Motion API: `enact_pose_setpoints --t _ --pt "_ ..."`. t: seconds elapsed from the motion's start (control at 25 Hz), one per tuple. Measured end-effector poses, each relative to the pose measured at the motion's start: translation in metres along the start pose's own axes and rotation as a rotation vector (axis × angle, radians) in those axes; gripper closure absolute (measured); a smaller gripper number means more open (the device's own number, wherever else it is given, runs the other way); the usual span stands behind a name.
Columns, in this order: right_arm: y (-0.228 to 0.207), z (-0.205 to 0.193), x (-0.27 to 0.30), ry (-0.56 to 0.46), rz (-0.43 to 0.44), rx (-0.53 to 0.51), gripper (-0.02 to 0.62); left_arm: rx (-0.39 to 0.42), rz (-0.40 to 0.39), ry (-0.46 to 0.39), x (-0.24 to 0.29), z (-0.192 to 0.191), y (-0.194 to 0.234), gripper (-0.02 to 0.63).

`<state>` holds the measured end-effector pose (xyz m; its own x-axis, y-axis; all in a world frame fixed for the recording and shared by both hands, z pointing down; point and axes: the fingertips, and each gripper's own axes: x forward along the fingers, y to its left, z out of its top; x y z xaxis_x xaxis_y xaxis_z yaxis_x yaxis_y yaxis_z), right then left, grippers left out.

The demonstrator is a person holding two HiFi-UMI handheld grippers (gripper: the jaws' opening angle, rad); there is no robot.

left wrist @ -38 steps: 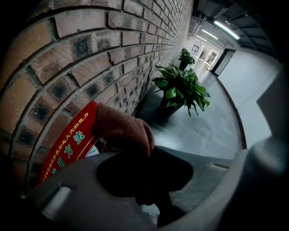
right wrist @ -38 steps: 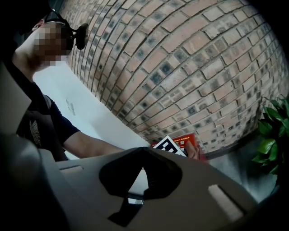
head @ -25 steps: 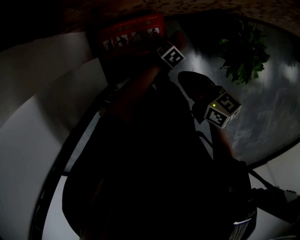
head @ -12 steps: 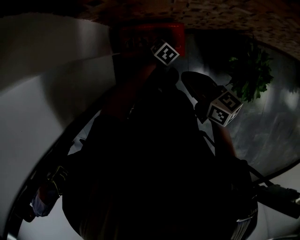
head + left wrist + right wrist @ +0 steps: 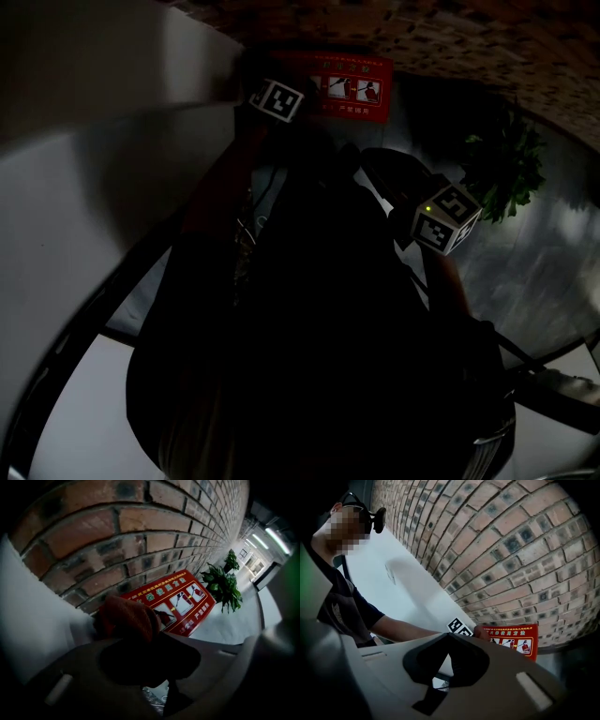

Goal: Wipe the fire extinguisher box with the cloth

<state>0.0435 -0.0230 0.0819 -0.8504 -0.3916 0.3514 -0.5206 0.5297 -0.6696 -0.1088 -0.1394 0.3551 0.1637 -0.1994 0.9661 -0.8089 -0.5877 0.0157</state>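
My left tongs point(image 5: 138, 639), pinching the cloth point(image 5: 124, 616), have swept leftward off the box point(image 5: 178, 597) at top centre; one pass looks done. Right tongs point(image 5: 452, 656) are pressed together, idle.

The floor point(image 5: 534, 281) was smooth, grey and glossy, with pale streaks of reflected light across it. A red box point(image 5: 352, 86) stood on it at the foot of the brick wall point(image 5: 154, 536), its front carrying pale lettering and a row of small pictures. Further along the same wall, well apart from the box, a leafy green plant point(image 5: 502, 169) stood on the floor; its pot could not be made out. Beyond the plant the floor ran on into a brightly lit corridor.
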Motion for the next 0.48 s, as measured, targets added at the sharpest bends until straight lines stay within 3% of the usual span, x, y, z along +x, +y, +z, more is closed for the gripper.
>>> enact_pose_setpoints --t 0.48 --pt "0.005 -0.003 0.028 0.047 -0.05 0.024 0.595 -0.119 0.099 0.101 0.036 -0.043 0.055 0.506"
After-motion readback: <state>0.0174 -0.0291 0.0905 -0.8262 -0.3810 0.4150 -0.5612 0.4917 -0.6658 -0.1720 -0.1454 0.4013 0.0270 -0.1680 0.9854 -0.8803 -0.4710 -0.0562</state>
